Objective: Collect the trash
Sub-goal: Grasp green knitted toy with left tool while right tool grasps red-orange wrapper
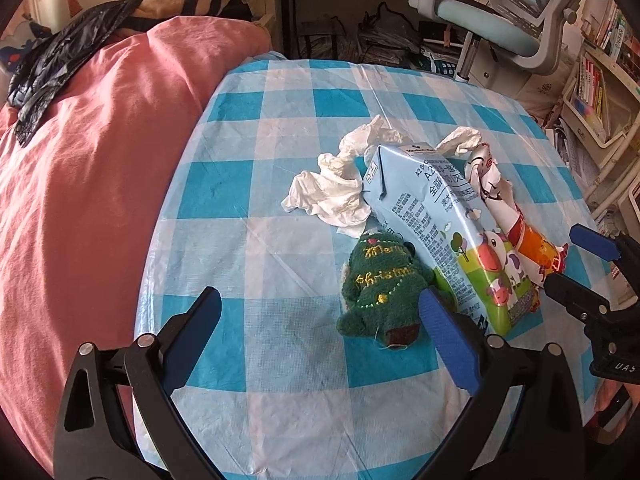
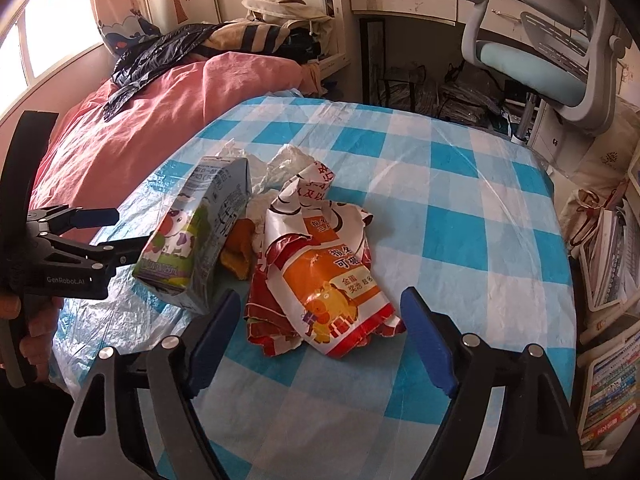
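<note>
Right wrist view: the right gripper [image 2: 320,332] is held with fingers wide, nothing gripped, over the crumpled red-and-orange snack wrapper [image 2: 320,280] on the blue-checked tabletop [image 2: 460,208]. The pale-blue milk carton [image 1: 440,220] lies left of it, beside white crumpled tissue [image 1: 332,184]. The left gripper [image 1: 320,328] stands open near the green plush toy [image 1: 380,280].
</note>
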Available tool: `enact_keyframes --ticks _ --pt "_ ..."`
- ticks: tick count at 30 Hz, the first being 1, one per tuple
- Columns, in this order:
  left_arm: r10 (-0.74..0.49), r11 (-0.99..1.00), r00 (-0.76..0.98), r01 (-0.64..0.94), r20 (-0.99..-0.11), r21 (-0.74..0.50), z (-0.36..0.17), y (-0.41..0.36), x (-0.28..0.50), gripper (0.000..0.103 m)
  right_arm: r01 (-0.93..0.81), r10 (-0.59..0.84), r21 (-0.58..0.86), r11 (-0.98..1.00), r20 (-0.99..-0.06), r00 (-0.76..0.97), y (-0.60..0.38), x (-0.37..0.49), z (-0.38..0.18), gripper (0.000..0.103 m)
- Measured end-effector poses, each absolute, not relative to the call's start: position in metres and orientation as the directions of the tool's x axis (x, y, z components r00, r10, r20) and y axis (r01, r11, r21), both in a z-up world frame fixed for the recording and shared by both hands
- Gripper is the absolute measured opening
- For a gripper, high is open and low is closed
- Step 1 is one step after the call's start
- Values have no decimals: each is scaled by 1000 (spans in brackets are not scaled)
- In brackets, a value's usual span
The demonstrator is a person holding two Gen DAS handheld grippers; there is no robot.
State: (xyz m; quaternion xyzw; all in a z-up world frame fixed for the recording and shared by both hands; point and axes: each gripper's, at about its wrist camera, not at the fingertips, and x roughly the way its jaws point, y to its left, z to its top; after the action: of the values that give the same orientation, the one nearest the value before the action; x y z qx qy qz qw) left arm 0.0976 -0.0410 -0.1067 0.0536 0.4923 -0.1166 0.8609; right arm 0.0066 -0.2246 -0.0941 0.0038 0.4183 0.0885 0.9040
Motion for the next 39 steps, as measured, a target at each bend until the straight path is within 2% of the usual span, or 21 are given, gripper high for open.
enact_keyframes --ticks 3,4,5,6,7,8,11,12,15,26,39 --pt "-158 965 474 262 -866 -33 -111 -45 104 95 -166 165 79 983 -779 605 -223 19 -103 79" --pt "-160 964 469 265 -868 -35 -112 -46 106 95 -170 166 79 982 -790 590 -222 22 -107 73" --pt "-165 962 460 269 -872 -40 -114 -48 108 95 -177 174 87 980 -799 576 -222 24 -109 59" --pt "-173 960 447 277 -877 -49 -116 -49 110 90 -182 187 99 978 -807 561 -222 27 -111 50" --pt "-194 956 429 286 -882 -71 -118 -50 112 84 -188 199 112 976 -806 557 -223 27 -111 45" --pt "-225 950 407 295 -885 -106 -119 -50 113 70 -195 218 129 972 -802 556 -224 27 -108 34" --pt "-278 936 383 312 -881 -159 -114 -48 113 30 -210 259 166 963 -780 569 -227 23 -98 19" --pt "-277 939 383 301 -881 -164 -112 -46 112 28 -214 270 176 961 -771 576 -228 21 -94 18" --pt "-258 947 397 285 -881 -149 -108 -38 110 25 -219 291 197 956 -752 592 -230 15 -85 14" --pt "-301 947 434 240 -849 -213 -85 -14 106 24 -138 362 361 922 -683 635 -280 -6 -66 14" --pt "-298 941 457 288 -838 -177 -78 -28 84 24 -182 340 292 939 -706 621 -268 -21 -65 14"
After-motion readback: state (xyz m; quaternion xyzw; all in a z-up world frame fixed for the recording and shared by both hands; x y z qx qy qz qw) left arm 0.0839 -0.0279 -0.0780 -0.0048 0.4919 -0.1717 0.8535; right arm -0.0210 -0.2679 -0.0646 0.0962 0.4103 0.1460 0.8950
